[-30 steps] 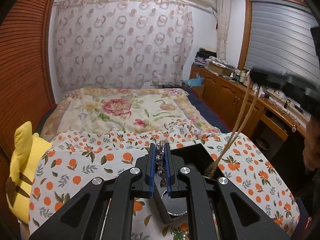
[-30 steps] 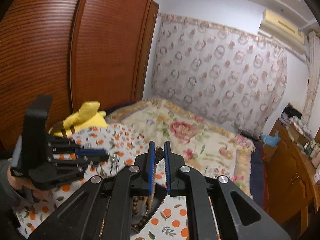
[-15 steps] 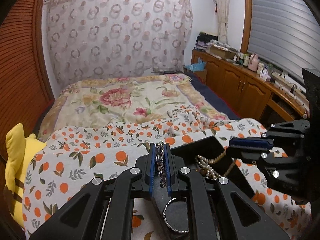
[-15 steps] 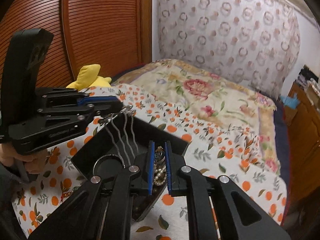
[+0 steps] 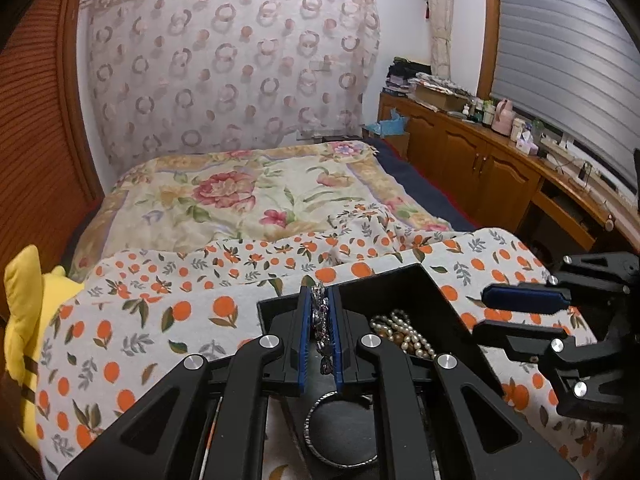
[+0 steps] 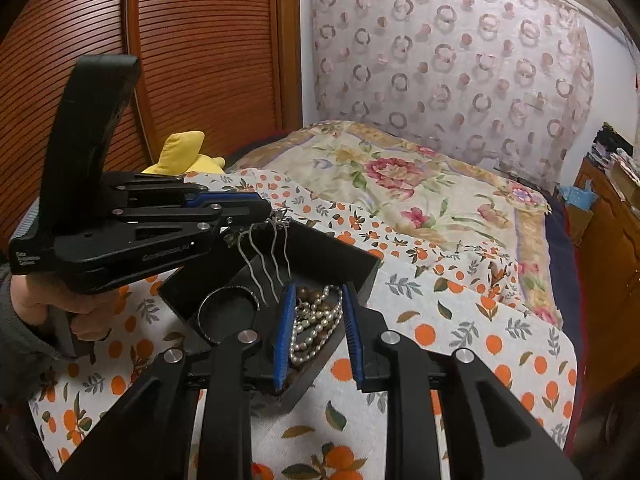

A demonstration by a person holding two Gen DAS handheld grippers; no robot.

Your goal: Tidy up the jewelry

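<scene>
A black open box [image 5: 430, 304] [image 6: 320, 248] sits on the orange-print cloth. In it lie a pearl-and-bead necklace [image 5: 404, 332] [image 6: 316, 320] and a silver bangle [image 5: 336, 436] [image 6: 226, 312]. My left gripper [image 5: 320, 300] [image 6: 260, 216] is shut on a silver hair comb [image 5: 320, 320] [image 6: 268, 256], holding it over the box with the prongs hanging down. My right gripper [image 6: 316, 292] [image 5: 520, 312] is open and empty, just above the necklace at the box's near corner.
The orange-print cloth [image 5: 160, 320] covers the bed's near end, with a floral quilt [image 5: 248, 196] beyond. A yellow plush [image 5: 28, 320] lies at the left. A wooden wardrobe [image 6: 180, 60] stands left, and wooden cabinets [image 5: 480, 160] right.
My right gripper lowered the necklace into the box, opened and let it go. My left gripper stayed shut on the comb over the box.
</scene>
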